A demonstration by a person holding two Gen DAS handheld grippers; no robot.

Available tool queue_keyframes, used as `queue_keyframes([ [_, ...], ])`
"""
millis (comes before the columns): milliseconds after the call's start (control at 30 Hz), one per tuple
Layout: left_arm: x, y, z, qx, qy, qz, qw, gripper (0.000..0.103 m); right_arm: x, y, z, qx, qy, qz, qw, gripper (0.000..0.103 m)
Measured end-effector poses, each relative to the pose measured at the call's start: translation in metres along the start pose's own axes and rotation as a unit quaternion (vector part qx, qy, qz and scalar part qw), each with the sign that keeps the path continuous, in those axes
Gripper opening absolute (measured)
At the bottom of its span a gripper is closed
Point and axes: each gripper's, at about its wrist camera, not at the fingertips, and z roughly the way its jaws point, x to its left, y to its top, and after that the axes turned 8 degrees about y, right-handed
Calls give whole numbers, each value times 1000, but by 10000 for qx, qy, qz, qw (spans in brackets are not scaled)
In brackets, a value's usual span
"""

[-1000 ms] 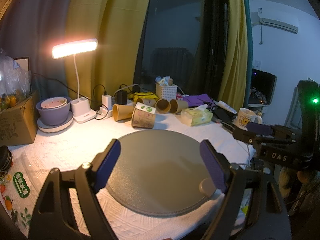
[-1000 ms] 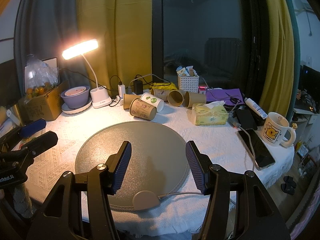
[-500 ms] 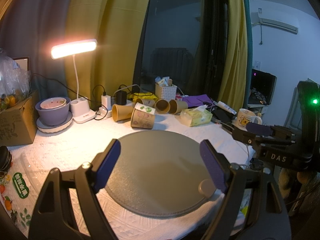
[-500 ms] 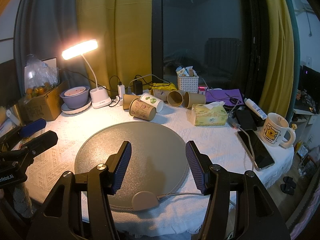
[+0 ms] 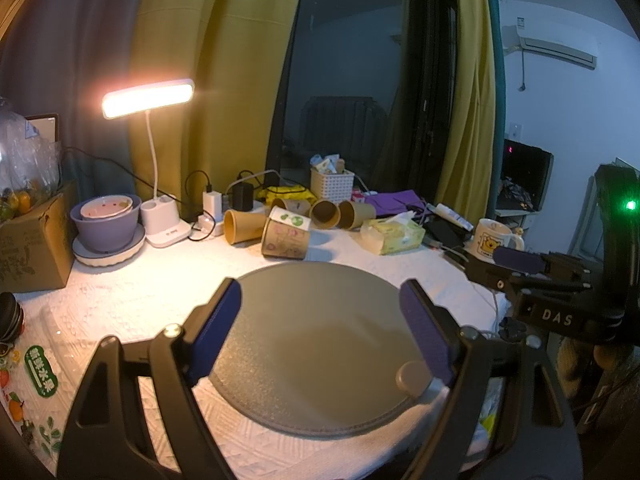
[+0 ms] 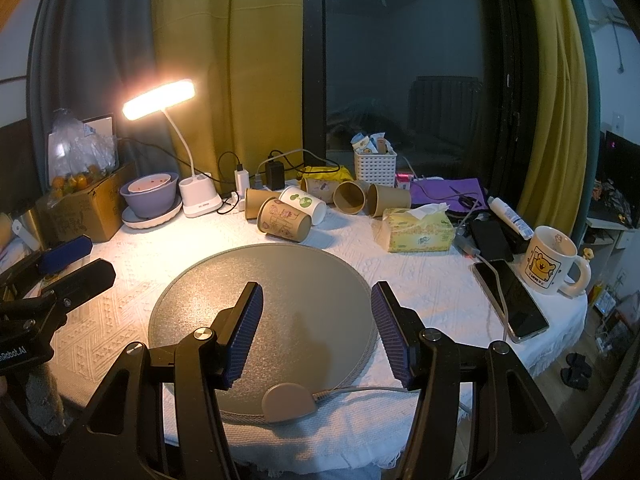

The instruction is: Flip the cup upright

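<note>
Several paper cups lie on their sides at the back of the table. The nearest is a brown printed cup (image 5: 285, 238) (image 6: 285, 221), just beyond the round grey mat (image 5: 316, 344) (image 6: 264, 312). A white cup with green dots (image 6: 307, 205) lies behind it, with plain brown cups (image 5: 242, 225) (image 6: 349, 197) beside. My left gripper (image 5: 320, 328) is open and empty above the mat's near side. My right gripper (image 6: 317, 328) is open and empty over the mat; it also shows at the right of the left wrist view (image 5: 520, 268).
A lit desk lamp (image 6: 160, 98), purple bowl on a plate (image 6: 151, 196), cardboard box (image 6: 84, 208), chargers and a white basket (image 6: 375, 166) line the back. A tissue pack (image 6: 418, 230), phone (image 6: 510, 300) and bear mug (image 6: 550, 260) sit right. The mat's cable plug (image 6: 288, 402) lies at the near edge.
</note>
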Motion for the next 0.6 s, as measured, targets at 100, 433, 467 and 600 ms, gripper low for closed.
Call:
queue_keyframes([
  [100, 1, -1, 0, -2, -1, -1, 10000, 83, 0, 0, 1, 8, 2, -2, 10000, 59],
  [433, -5, 5, 10, 74, 11, 31, 10000, 83, -8, 0, 7, 83, 15, 0, 10000, 59],
  [467, -7, 7, 15, 99, 14, 52, 9999, 83, -10, 1, 10, 110, 22, -4, 9999, 59],
  [600, -16, 14, 39, 227, 1, 93, 9997, 83, -21, 5, 27, 227, 34, 1, 9997, 59],
])
